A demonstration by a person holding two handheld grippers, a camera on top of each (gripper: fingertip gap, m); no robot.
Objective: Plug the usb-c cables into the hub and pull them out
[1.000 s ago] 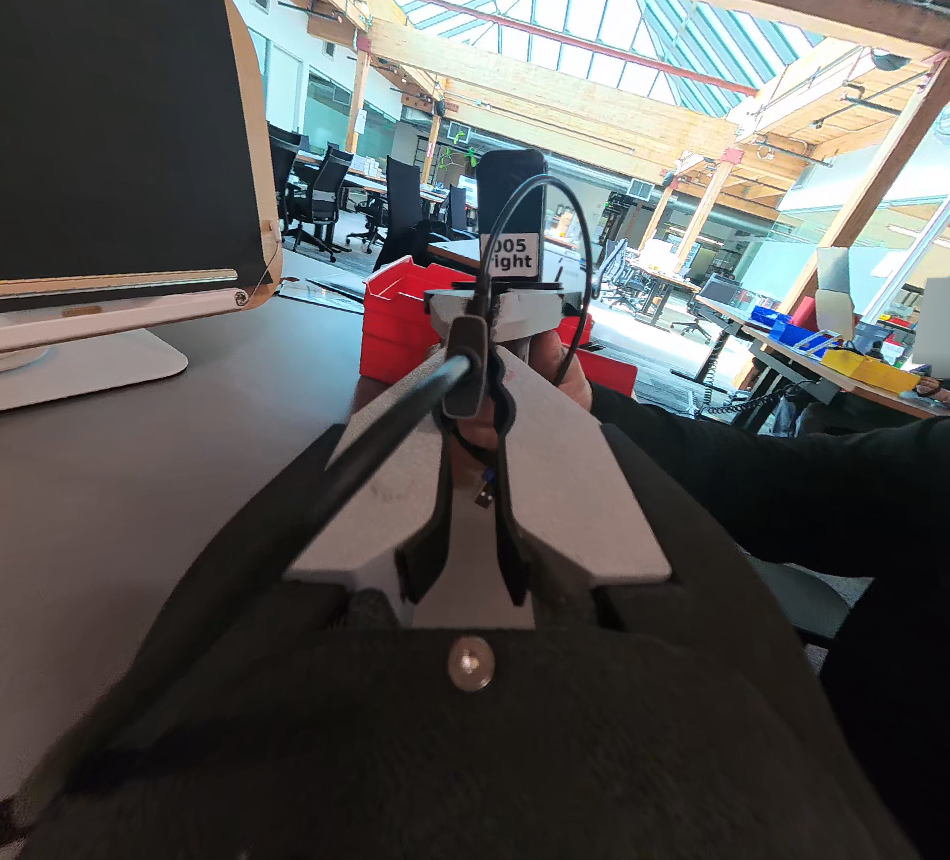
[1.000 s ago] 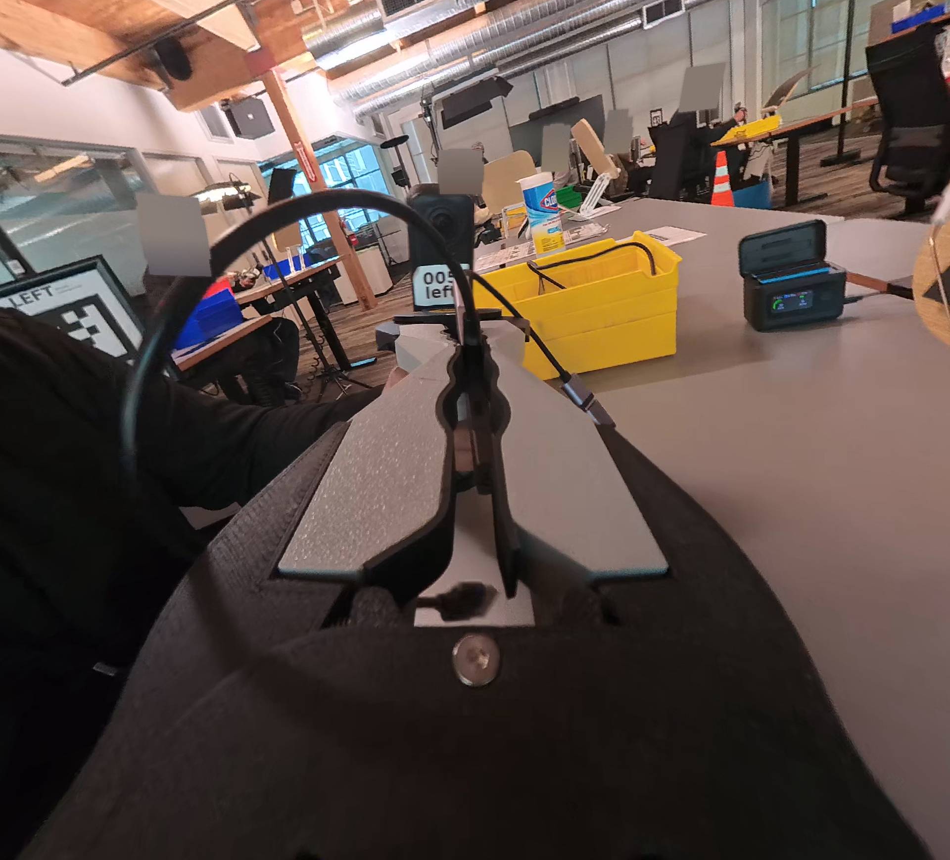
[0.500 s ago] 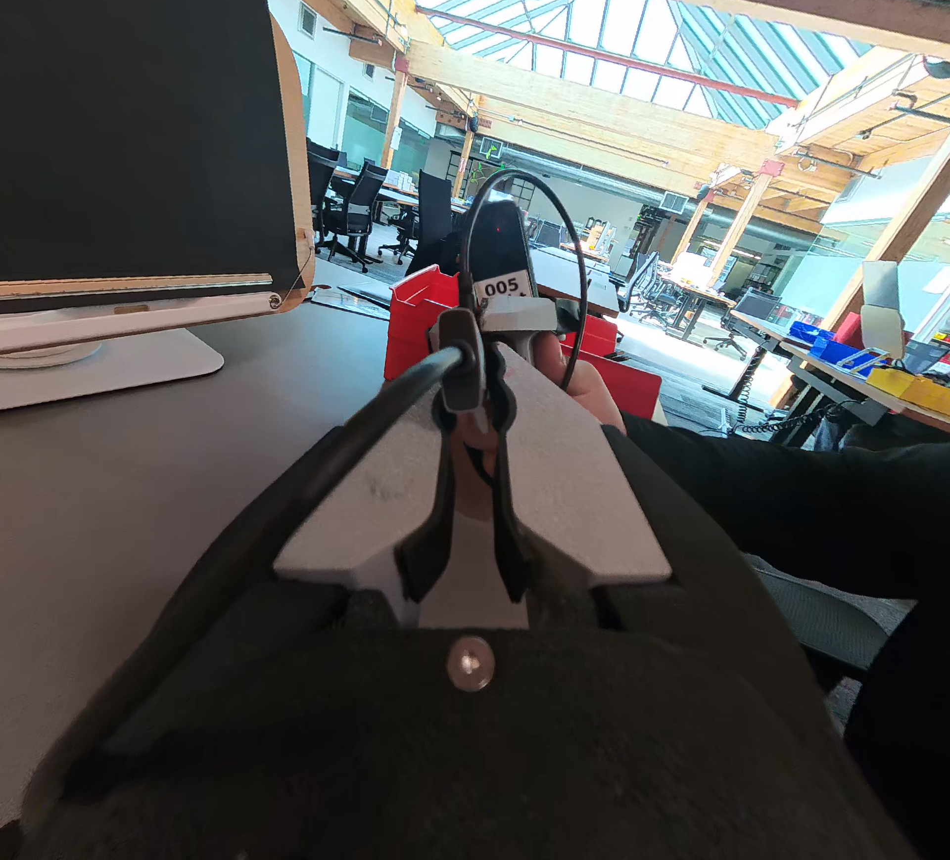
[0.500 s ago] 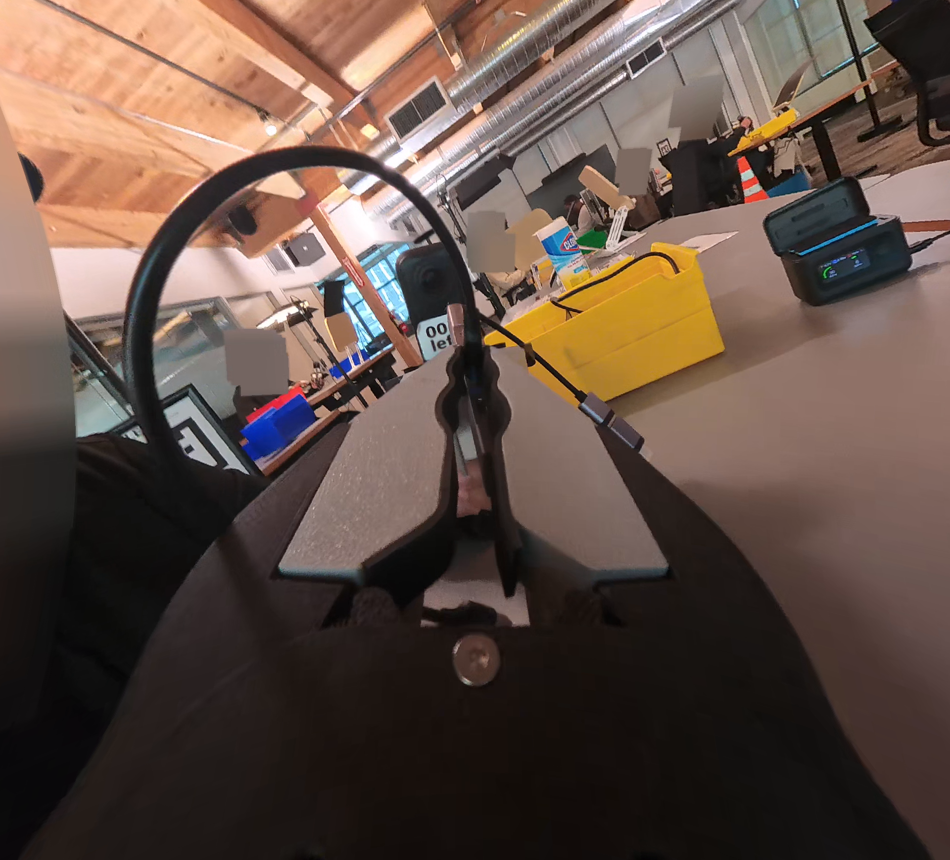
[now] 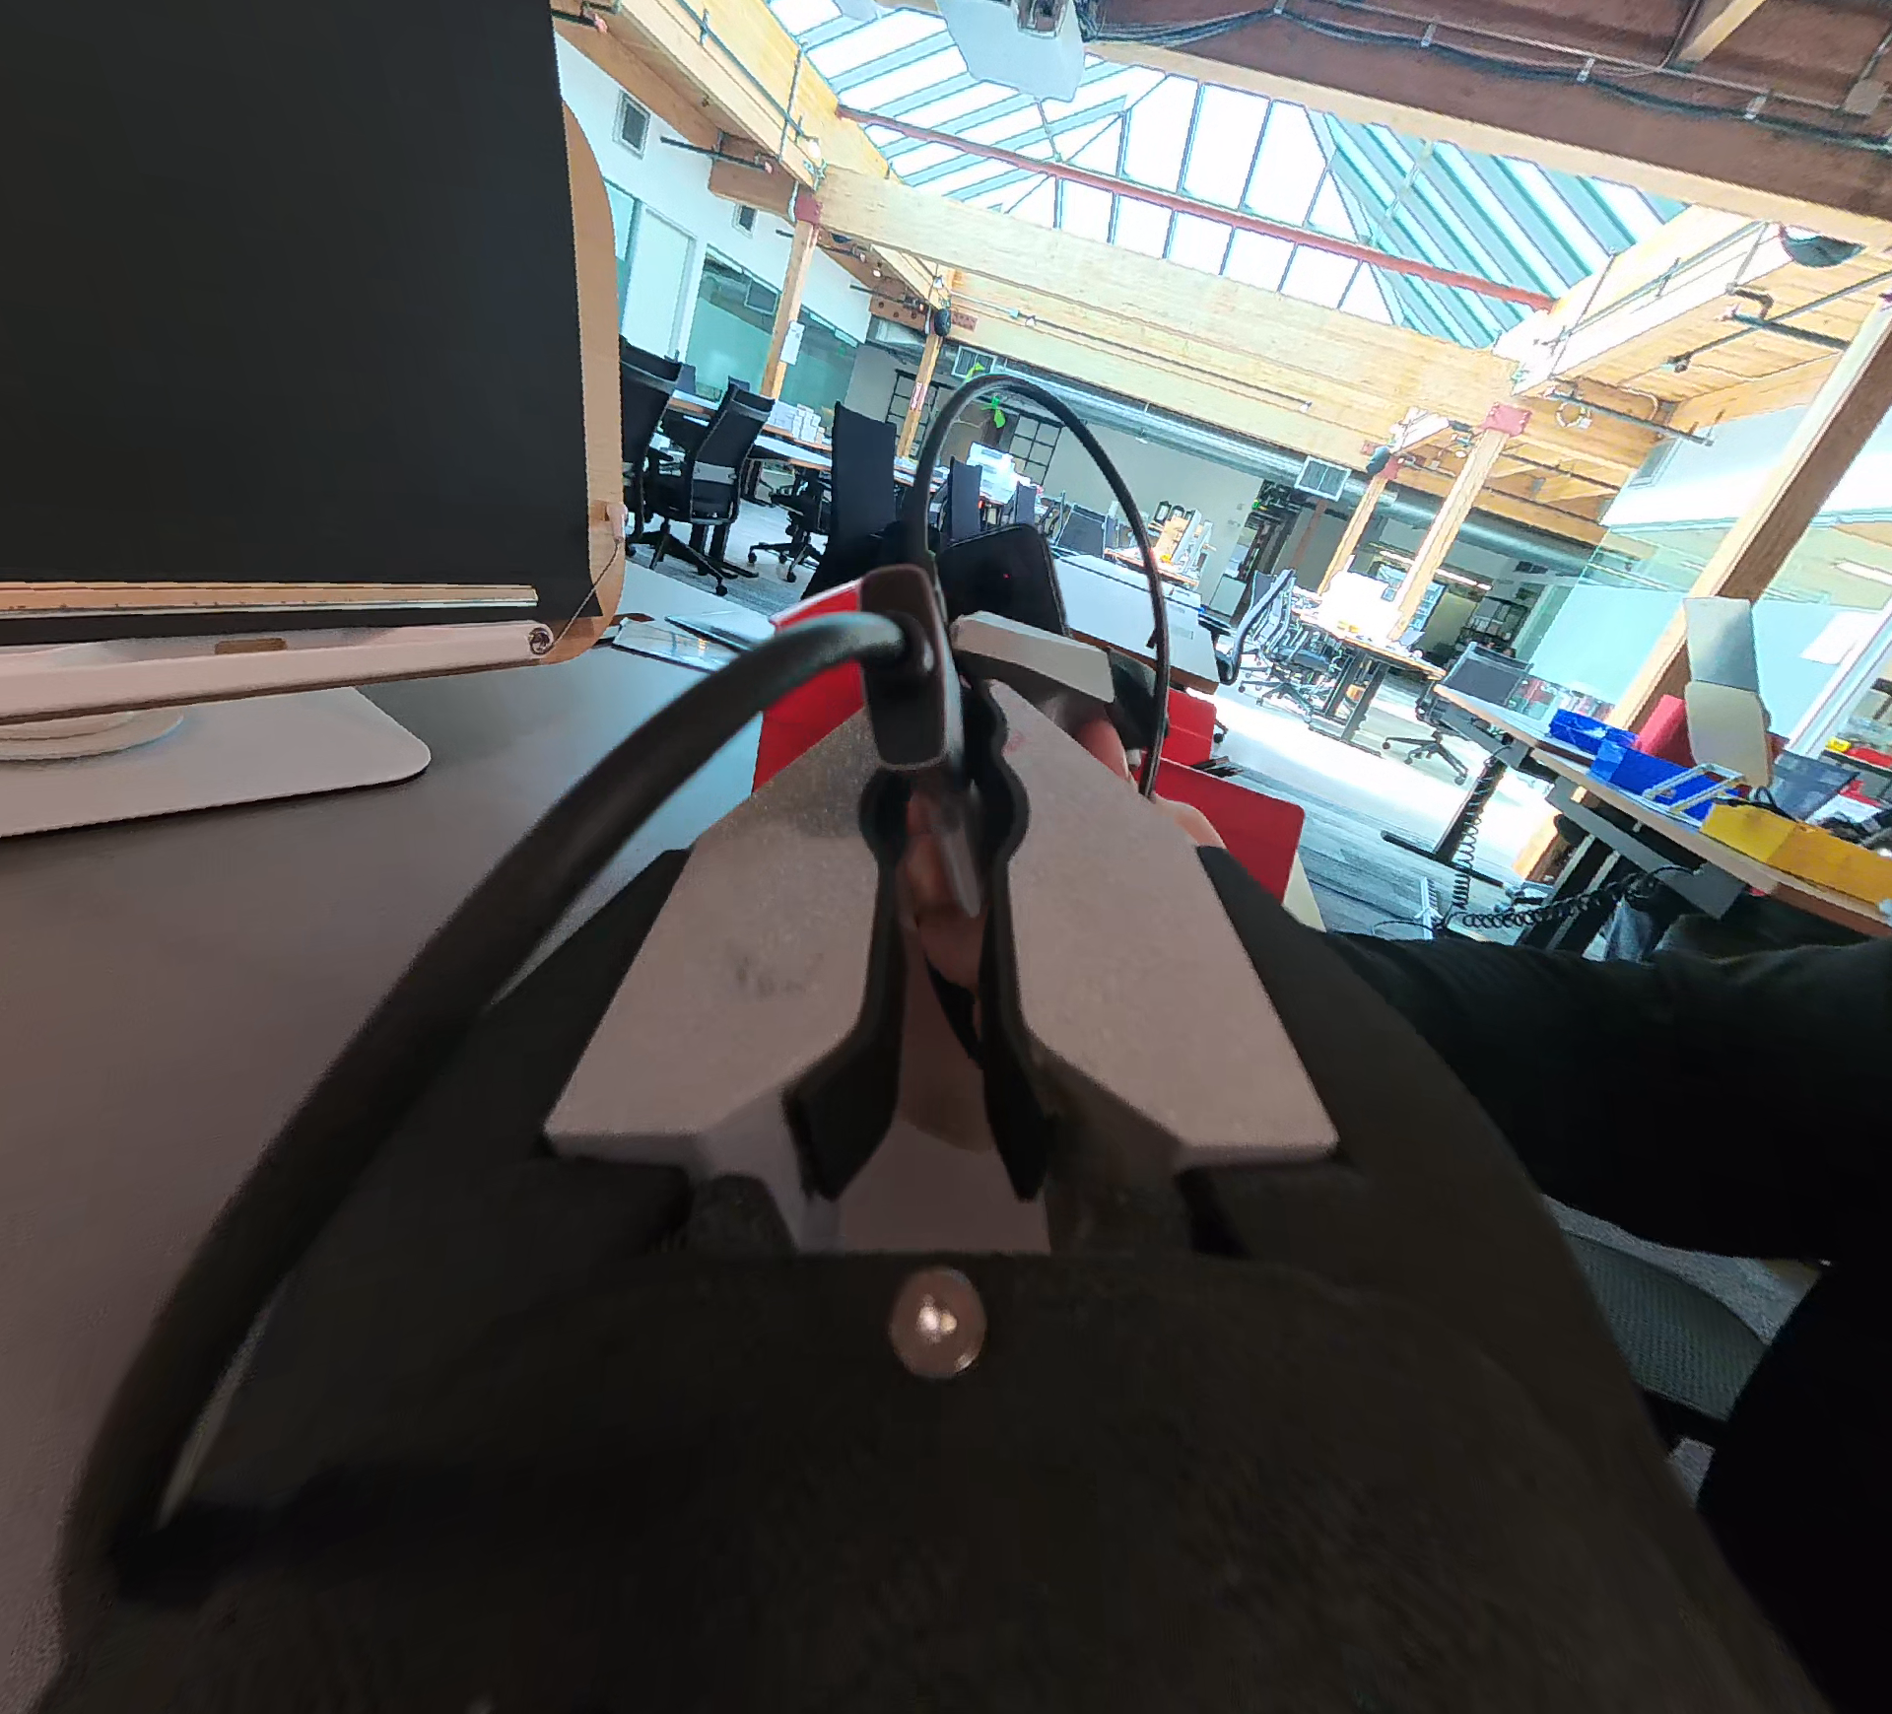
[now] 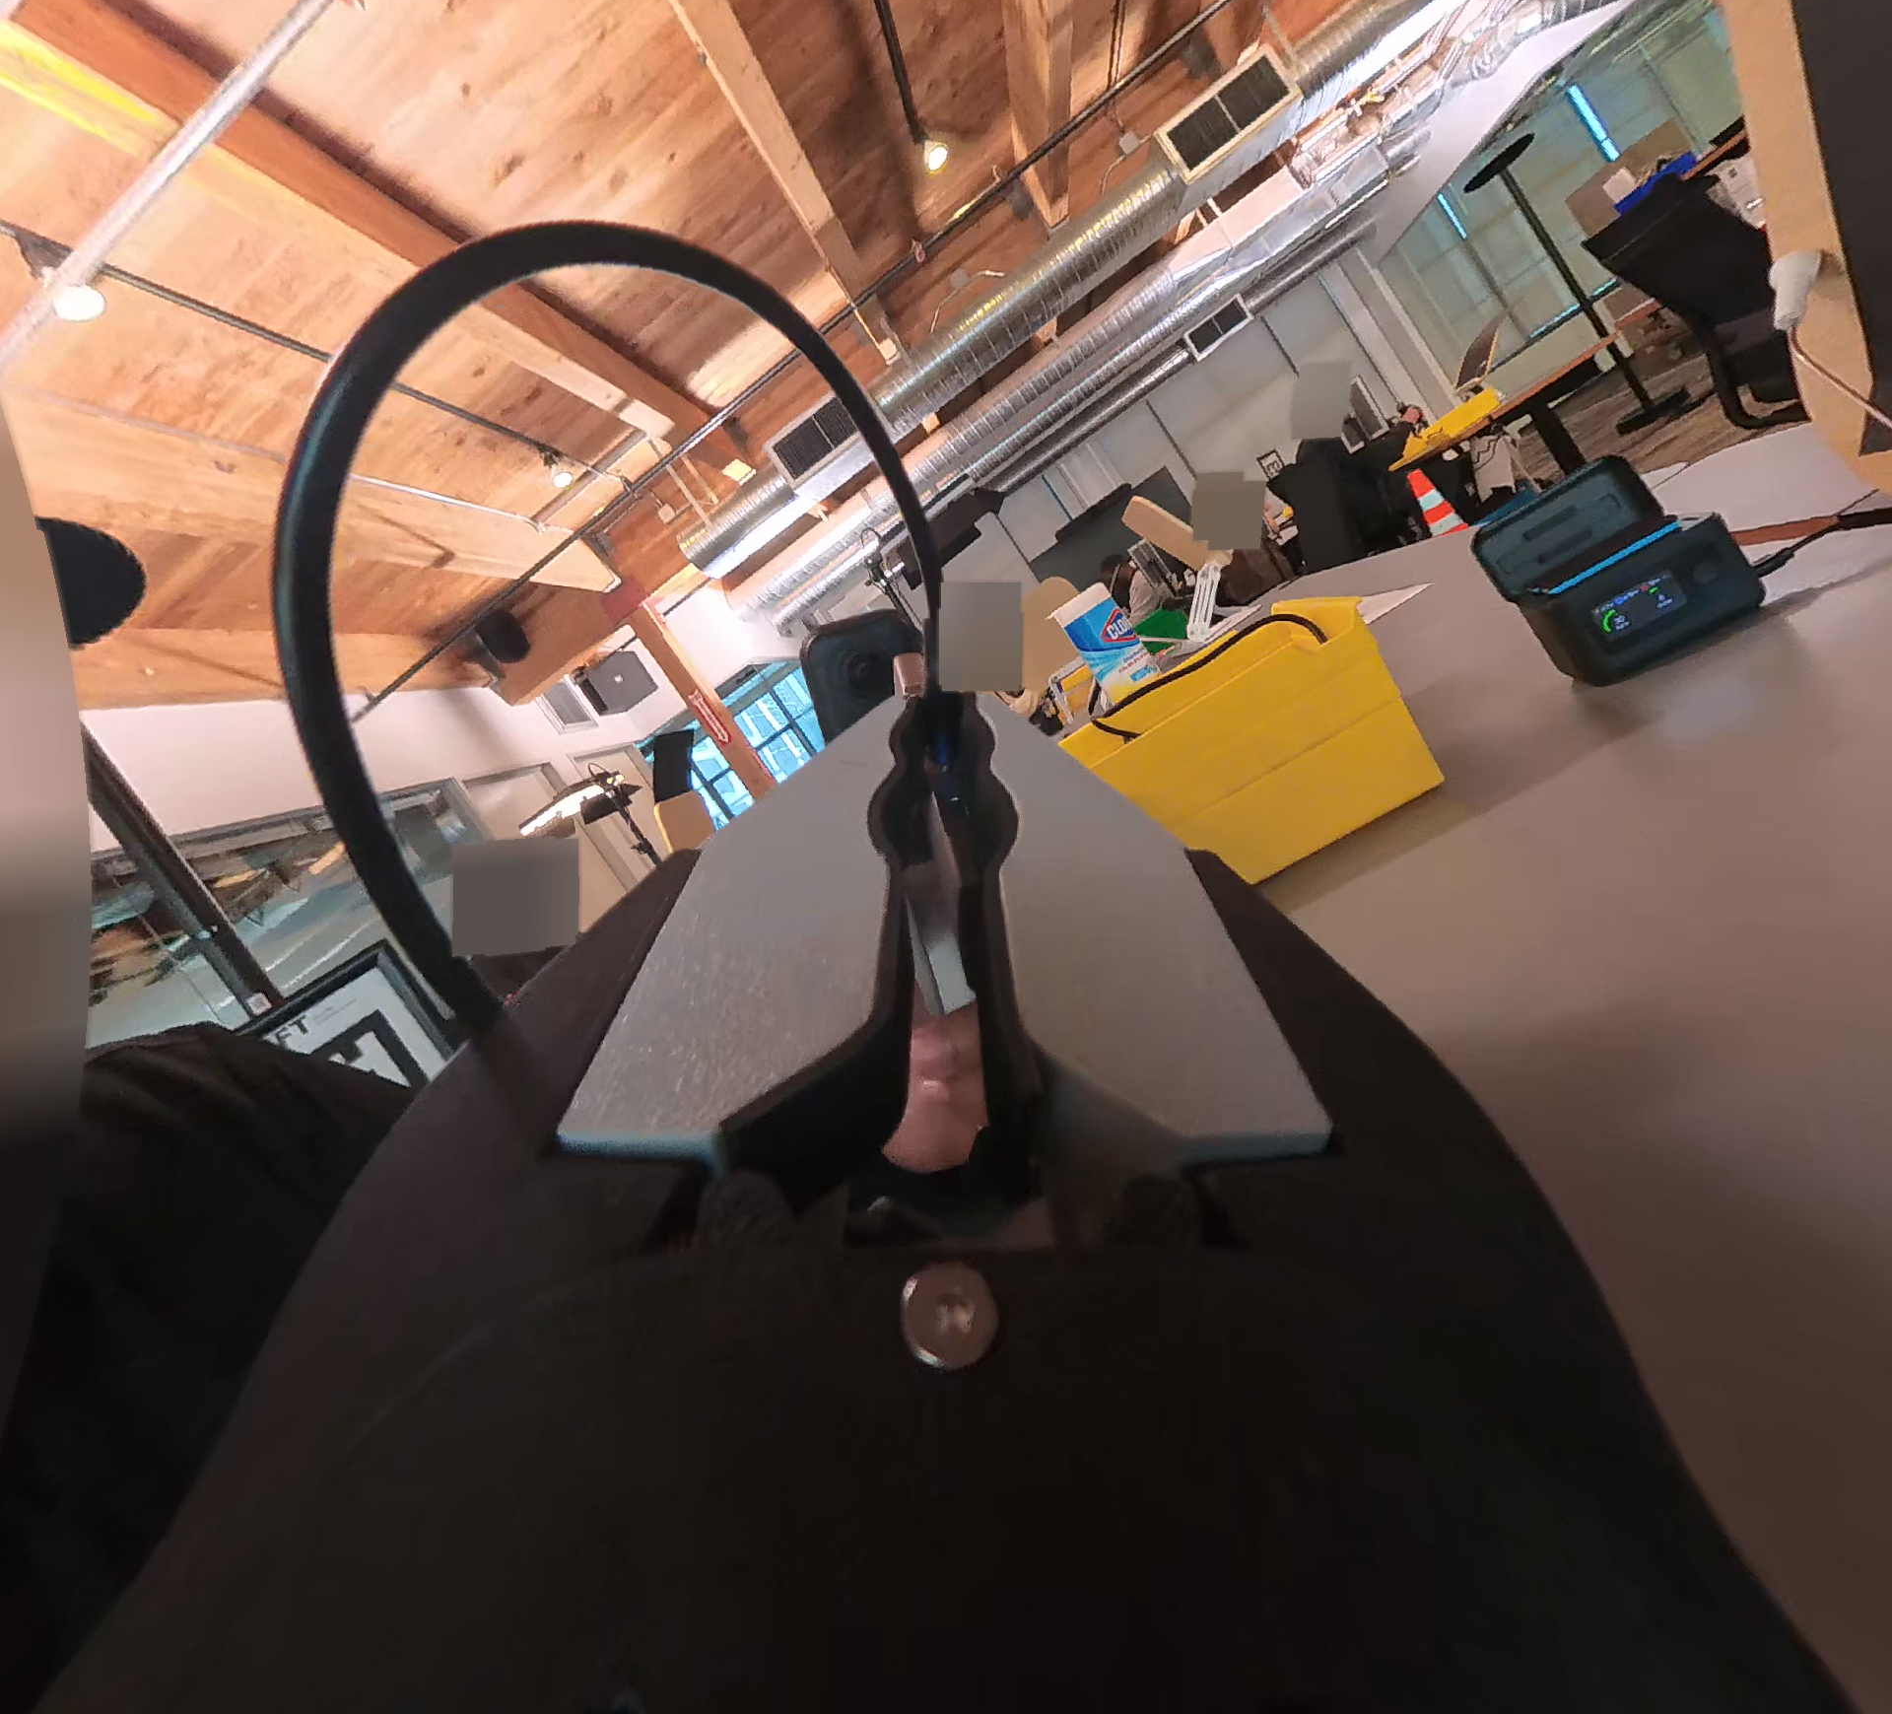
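Jaws first: the left gripper point(image 5: 947, 805) is closed tight on a slim dark grey hub point(image 5: 906, 672), held edge-on so that its thick black lead point(image 5: 573, 846) leaves at nine o'clock and sweeps down past the fingers. That grip probably keeps the hub's port side facing the other hand. The right gripper point(image 6: 947, 784) is likewise clamped, on the plug end of a thin usb-c cable point(image 6: 338, 641); in the right wrist view the cable rises from the fingertips, arches over toward ten o'clock and drops behind the gripper body, and a small metal connector tip point(image 6: 906, 672) shows just above the fingertips. The two grippers face each other nose to nose above the grey table point(image 6: 1638, 897), which looks like the alignment for mating or parting plug and port; whether the plug is seated in the hub I cannot tell, since the fingers hide the joint.

Farther out in the right wrist view, a yellow bin point(image 6: 1280, 743) sits at two o'clock with a dark charging case point(image 6: 1618, 600) beyond it. In the left wrist view a monitor point(image 5: 276, 211) stands at ten o'clock and a red bin point(image 5: 1229, 820) lies just behind the grippers.
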